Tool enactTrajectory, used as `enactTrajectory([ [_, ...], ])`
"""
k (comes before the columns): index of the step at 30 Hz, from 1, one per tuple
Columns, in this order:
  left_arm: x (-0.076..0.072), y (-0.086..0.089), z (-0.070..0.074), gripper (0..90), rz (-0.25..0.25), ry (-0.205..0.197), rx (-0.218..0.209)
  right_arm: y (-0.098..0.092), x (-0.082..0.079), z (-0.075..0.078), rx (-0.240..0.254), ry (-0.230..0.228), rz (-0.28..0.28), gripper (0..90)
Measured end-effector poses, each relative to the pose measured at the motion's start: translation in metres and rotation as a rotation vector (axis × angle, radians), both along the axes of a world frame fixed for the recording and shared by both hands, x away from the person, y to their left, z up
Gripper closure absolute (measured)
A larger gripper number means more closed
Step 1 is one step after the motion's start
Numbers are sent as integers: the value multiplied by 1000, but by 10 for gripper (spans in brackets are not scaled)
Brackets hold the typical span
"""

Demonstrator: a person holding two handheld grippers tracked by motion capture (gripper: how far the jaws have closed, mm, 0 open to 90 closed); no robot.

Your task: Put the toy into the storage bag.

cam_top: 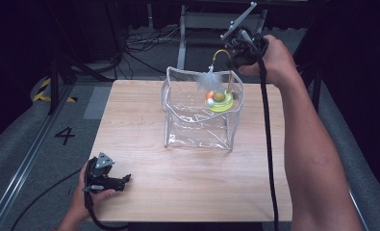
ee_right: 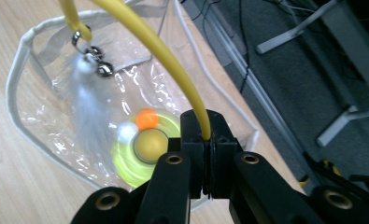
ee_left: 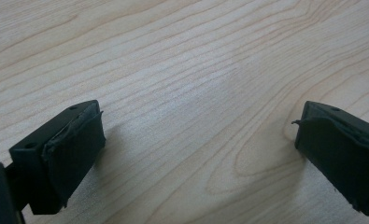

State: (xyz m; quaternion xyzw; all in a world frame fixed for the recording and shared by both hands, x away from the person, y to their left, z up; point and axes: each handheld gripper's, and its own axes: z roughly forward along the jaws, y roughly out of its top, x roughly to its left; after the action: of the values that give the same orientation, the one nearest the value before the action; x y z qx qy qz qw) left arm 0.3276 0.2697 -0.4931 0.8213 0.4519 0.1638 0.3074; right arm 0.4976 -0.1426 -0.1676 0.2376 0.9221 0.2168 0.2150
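Yellow wand: cat toy (ee_right: pixel 145 144), wand arcs up from green disc base, feather (ee_right: pixel 88 107) and bells hanging off its tip
Toy spot: base low inside clear bag (cam_top: pixel 197 127), mid-table, far side
Right gripper (ee_right: pixel 205 140): above bag, jaws clenched on the wand
Left gripper (ee_left: pixel 196 140): near-left on wood table (ee_left: pixel 182 56), jaws spread, nothing between

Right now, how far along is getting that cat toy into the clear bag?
Nearly done, it seems: the right gripper, shut on the yellow wand, holds the toy's green base inside the clear bag, above its bottom. Left to do: lower and release. The left gripper rests open on the table.
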Motion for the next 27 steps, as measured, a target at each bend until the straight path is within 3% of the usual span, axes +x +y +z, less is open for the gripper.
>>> enactTrajectory([
  [10,2,-2,-1,12,3,-1,-8,-4,0,-64,-72,78,28,881],
  [15,3,-2,0,8,0,1,-3,-7,-2,-92,-81,140,68,880],
  [18,3,-2,-1,8,2,0,-4,-6,-4,-99,-100,154,77,880],
  [19,3,-2,0,8,0,2,-2,-6,-7,-106,-124,185,93,880],
  [23,3,-2,-1,8,1,0,-4,-7,-9,-113,-138,211,89,879],
  [27,3,-2,-1,8,0,0,-4,-7,-12,-117,-155,215,82,879],
])
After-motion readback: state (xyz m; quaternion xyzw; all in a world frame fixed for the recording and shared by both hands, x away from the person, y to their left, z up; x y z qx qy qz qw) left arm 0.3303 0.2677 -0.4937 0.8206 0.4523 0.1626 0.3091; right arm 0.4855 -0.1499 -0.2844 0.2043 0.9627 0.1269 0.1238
